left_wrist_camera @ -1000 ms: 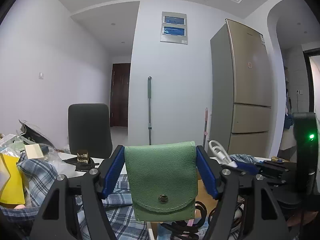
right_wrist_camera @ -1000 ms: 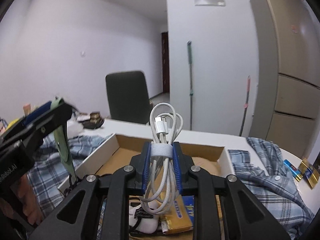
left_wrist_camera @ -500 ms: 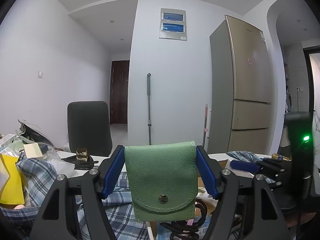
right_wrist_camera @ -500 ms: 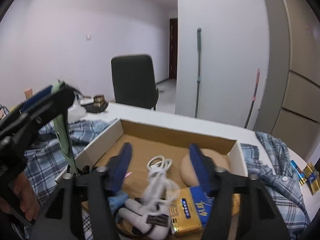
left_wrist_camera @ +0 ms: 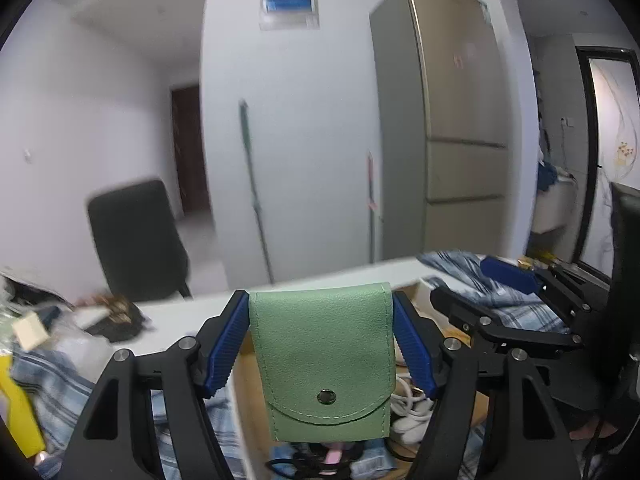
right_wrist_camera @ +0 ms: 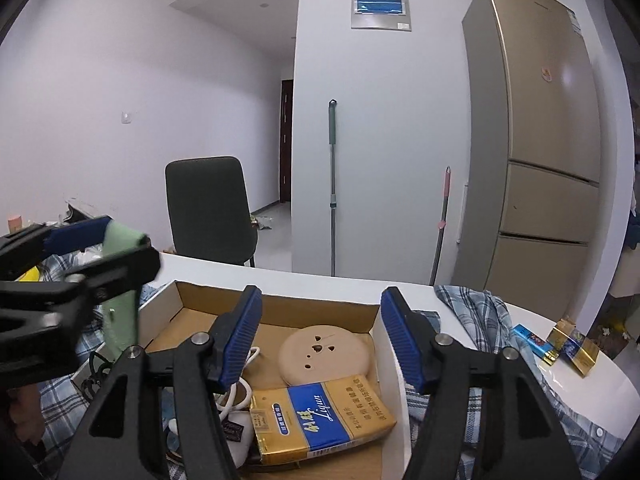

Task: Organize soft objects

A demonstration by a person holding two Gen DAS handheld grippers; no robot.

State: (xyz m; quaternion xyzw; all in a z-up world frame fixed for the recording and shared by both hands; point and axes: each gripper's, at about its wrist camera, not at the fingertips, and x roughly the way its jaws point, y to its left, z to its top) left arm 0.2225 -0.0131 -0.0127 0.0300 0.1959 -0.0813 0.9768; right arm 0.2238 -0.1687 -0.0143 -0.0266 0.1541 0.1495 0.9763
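Green pouch (left_wrist_camera: 322, 364) — clenched upright in left claw (left_wrist_camera: 321, 344), frame centre, above cardboard box (right_wrist_camera: 276, 309); right claw (right_wrist_camera: 320, 338) opening, empty — risk: claws collide, pouch drops outside.

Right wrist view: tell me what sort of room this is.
Probably a home dining or kitchen area: a tall fridge by the wall, a mop leaning there, and a white table with a chair.
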